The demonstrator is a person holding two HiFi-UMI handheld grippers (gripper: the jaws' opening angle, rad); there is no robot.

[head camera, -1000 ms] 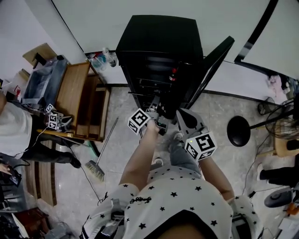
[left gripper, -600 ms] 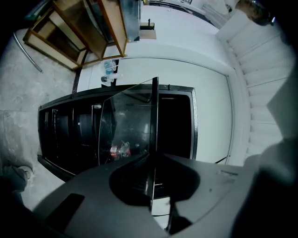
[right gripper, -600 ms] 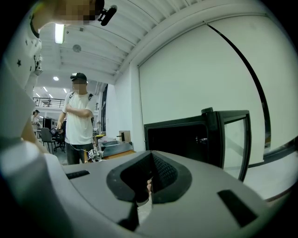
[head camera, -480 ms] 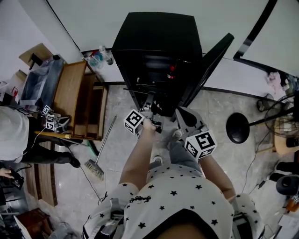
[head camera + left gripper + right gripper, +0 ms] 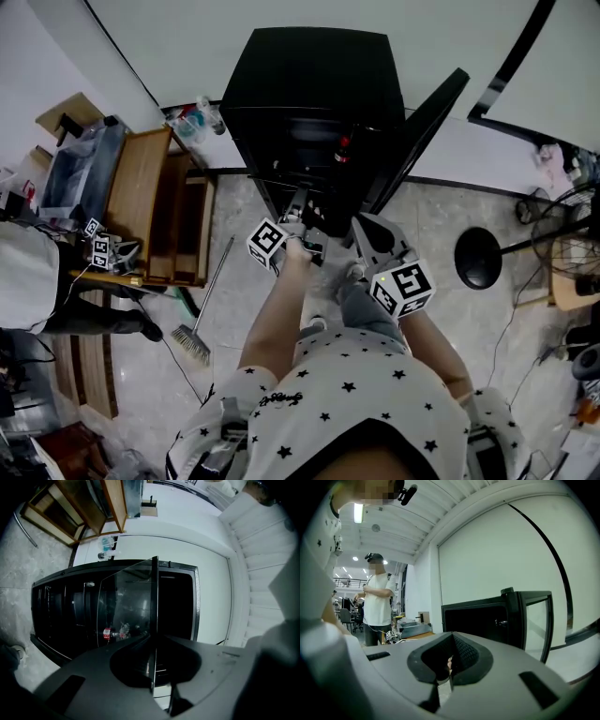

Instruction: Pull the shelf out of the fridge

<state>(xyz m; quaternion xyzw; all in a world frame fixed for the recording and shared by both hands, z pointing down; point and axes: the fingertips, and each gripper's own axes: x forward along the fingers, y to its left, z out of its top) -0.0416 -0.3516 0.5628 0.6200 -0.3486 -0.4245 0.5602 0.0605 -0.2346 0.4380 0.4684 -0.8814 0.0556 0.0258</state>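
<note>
The black fridge (image 5: 314,84) stands against the wall with its door (image 5: 427,127) swung open to the right. My left gripper (image 5: 298,201) reaches into the opening. In the left gripper view a glass shelf (image 5: 124,606) with a dark front edge runs edge-on between the jaws, and the left gripper (image 5: 153,641) is shut on that edge. A red-labelled bottle (image 5: 107,633) lies deeper inside. My right gripper (image 5: 360,225) hangs just outside the fridge's lower front, touching nothing. In its own view the right gripper (image 5: 449,670) has its jaws together and empty.
A wooden shelf unit (image 5: 155,202) stands left of the fridge, with bottles (image 5: 199,120) by the wall. A broom (image 5: 192,339) lies on the floor. A black round stand base (image 5: 480,255) is at the right. A person in a white shirt (image 5: 377,604) stands to the left.
My left gripper has shifted slightly to the left with the shelf edge in its jaws. The right gripper has barely moved.
</note>
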